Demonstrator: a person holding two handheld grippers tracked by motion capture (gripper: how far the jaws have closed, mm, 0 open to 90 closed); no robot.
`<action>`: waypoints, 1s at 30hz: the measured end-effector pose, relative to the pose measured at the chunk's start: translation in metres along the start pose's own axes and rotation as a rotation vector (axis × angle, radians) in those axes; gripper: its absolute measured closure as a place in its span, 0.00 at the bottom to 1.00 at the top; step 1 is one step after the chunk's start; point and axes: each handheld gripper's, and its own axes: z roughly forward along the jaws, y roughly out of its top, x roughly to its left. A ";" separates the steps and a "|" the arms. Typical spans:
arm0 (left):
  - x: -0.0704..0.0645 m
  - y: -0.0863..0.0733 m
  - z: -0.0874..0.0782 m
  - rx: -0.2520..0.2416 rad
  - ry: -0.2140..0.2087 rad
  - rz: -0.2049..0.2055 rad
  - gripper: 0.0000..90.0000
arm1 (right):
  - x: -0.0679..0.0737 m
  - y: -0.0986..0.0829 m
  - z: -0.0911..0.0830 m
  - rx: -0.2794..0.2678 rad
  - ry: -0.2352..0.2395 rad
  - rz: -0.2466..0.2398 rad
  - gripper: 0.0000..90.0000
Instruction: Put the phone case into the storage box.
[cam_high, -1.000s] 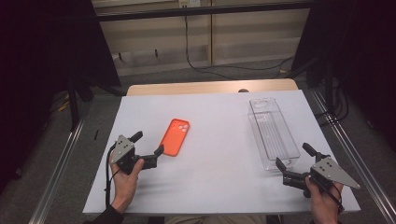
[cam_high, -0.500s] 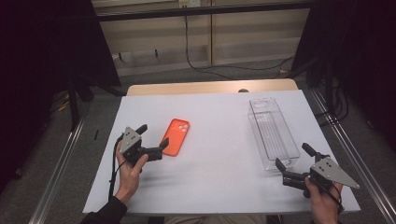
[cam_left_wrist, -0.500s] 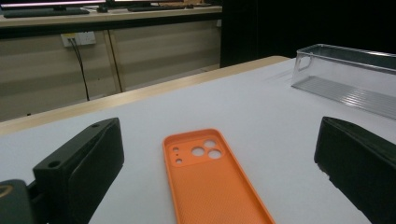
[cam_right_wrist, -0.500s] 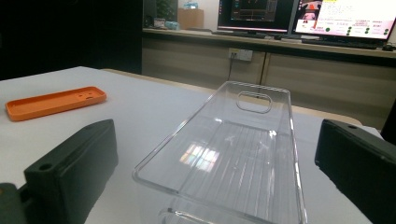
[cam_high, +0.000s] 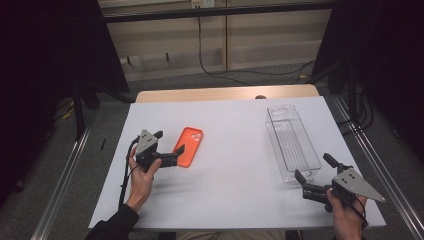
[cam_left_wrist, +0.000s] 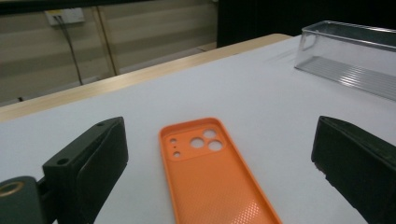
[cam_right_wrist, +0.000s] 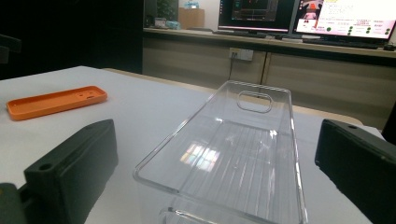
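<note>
left gripper (cam_high: 170, 146) jaws spread wide, holding nothing, straddling one orange phone case (cam_left_wrist: 212, 170) lying flat on the white table (cam_high: 230, 165); right gripper (cam_high: 314, 175) jaws likewise wide, empty, facing one clear plastic bin (cam_right_wrist: 243, 154).

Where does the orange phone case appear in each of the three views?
High view: phone case left of centre, beside the left gripper.
Left gripper view: bottom centre, between open jaws.
Right gripper view: far left.
Shared landmark: the clear plastic tray.
</note>
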 end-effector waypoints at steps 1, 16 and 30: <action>0.000 0.001 0.003 0.028 -0.010 -0.007 0.05 | 0.000 0.000 0.000 0.001 0.002 -0.001 0.00; 0.003 0.015 0.029 0.206 -0.094 -0.023 0.09 | 0.000 0.000 0.000 0.008 0.005 -0.001 0.00; 0.013 0.015 0.050 0.386 -0.090 -0.081 0.07 | -0.001 -0.001 0.001 0.011 0.006 -0.001 0.00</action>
